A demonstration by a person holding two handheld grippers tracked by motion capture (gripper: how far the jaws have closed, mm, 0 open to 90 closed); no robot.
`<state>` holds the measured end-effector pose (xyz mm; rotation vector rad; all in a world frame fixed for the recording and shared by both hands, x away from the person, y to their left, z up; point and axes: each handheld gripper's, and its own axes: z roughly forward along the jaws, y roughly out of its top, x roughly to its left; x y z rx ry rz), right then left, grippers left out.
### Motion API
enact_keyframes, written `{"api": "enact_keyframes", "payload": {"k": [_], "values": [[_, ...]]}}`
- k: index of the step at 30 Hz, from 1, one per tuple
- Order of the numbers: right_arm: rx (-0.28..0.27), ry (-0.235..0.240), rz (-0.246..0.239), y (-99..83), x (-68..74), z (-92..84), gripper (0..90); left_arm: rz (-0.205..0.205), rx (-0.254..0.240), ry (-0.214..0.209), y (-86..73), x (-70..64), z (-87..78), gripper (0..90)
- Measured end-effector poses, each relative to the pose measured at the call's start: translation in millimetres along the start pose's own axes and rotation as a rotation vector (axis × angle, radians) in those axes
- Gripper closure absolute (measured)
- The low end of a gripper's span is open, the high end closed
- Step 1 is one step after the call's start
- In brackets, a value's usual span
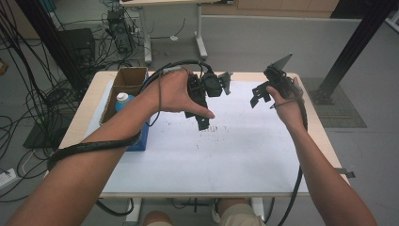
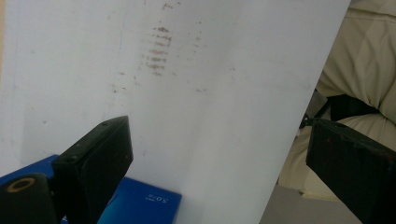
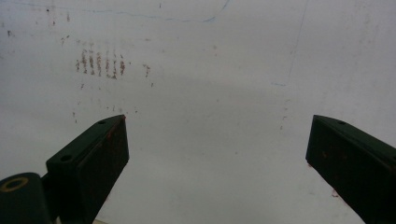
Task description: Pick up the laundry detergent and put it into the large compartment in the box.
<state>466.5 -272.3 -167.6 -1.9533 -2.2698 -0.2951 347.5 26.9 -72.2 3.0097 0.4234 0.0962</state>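
Both grippers raised over the white tabletop (image 1: 226,150), jaws wide and empty — left gripper (image 1: 203,123) nearest the bottle (image 1: 122,99) in the cardboard box (image 1: 128,77) at the far-left corner — approach from above, square to its cap.

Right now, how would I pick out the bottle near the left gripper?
Start at the white table and go to its left edge, where an open cardboard box stands. The bottle stands inside it, light blue with a white cap, the one pale thing against the brown walls; a blue box lies just in front.
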Motion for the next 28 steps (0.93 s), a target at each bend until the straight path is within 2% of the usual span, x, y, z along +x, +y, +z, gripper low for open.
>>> {"api": "enact_keyframes", "payload": {"k": [28], "values": [[0.001,-0.004,-0.005,-0.8,2.2,1.6,5.9,-0.005,-0.018,-0.010,-6.4,2.9,-0.4,7.6]]}}
